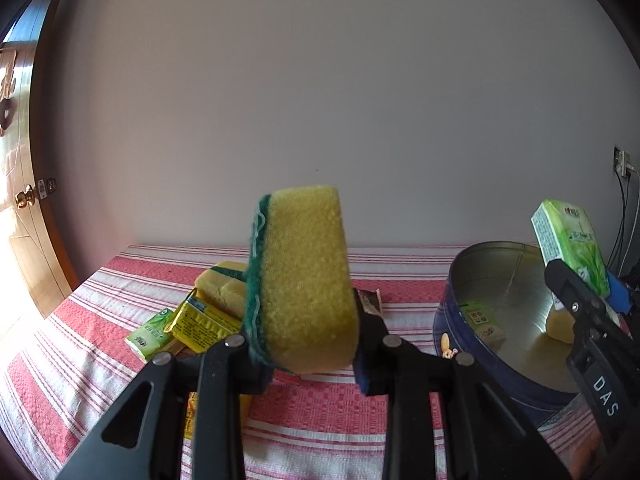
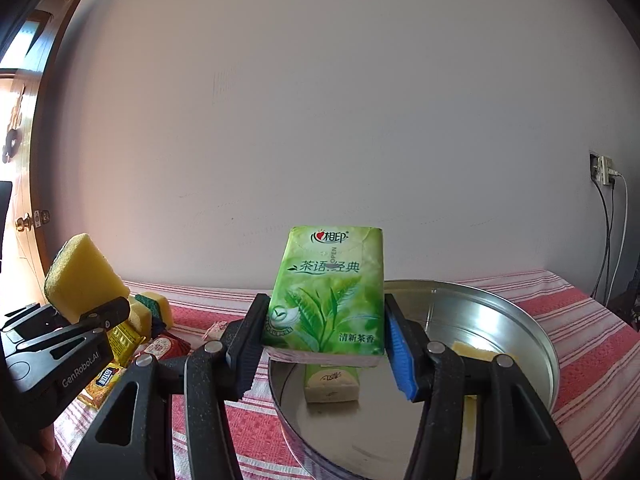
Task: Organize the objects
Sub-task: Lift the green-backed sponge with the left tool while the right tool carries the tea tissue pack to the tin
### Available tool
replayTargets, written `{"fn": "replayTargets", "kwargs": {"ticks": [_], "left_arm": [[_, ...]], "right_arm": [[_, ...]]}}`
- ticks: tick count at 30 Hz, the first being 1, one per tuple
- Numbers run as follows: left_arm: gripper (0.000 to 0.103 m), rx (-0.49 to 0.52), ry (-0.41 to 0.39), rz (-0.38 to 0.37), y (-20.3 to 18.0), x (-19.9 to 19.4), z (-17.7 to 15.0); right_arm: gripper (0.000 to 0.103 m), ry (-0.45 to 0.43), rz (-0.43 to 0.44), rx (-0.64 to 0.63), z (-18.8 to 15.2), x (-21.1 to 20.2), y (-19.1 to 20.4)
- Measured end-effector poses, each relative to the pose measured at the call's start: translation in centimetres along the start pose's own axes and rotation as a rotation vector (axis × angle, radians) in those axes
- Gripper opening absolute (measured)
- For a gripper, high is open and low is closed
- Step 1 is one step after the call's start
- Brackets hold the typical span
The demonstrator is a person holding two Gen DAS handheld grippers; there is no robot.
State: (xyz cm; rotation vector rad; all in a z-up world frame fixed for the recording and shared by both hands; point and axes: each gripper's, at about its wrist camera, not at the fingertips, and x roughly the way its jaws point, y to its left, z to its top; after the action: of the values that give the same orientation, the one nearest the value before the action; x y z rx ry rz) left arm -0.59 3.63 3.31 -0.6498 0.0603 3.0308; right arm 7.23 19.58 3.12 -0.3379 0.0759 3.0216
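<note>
Left gripper (image 1: 308,344): clamped tight on yellow sponge (image 1: 306,280) with green scouring face, lifted above striped cloth (image 1: 320,412).

Right gripper (image 2: 324,344): part-open, pressed on green tissue pack (image 2: 328,296), upright over round tin (image 2: 532,344) at 5 o'clock. Pack printed "OPEN", tea leaves, Chinese characters. "GenRobot.AI" readable on left gripper at 9 o'clock.

Both fisheye views are looking forward along their own fingers, tilting slightly down over the striped tablecloth (image 1: 328,400) toward the pale wall (image 1: 320,100), very near what fills lower centre. The 2 views are sharing the round tin (image 2: 532,344), the door (image 1: 24,216) at left and the wall socket (image 2: 602,168) at right
</note>
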Motion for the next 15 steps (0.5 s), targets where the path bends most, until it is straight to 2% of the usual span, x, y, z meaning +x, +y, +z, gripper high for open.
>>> {"fn": "replayTargets", "kwargs": {"ticks": [7,15], "left_arm": [[0.029,0.035,-0.011,-0.053,-3.4,0.0,0.4],[0.029,0.071,-0.022,-0.114,-7.7,0.2,1.0]], "right_arm": [[0.057,-0.010,-0.074,0.003,0.3,0.2,-2.0],[0.057,0.000,-0.168,0.034,0.6,0.5,-6.0]]}}
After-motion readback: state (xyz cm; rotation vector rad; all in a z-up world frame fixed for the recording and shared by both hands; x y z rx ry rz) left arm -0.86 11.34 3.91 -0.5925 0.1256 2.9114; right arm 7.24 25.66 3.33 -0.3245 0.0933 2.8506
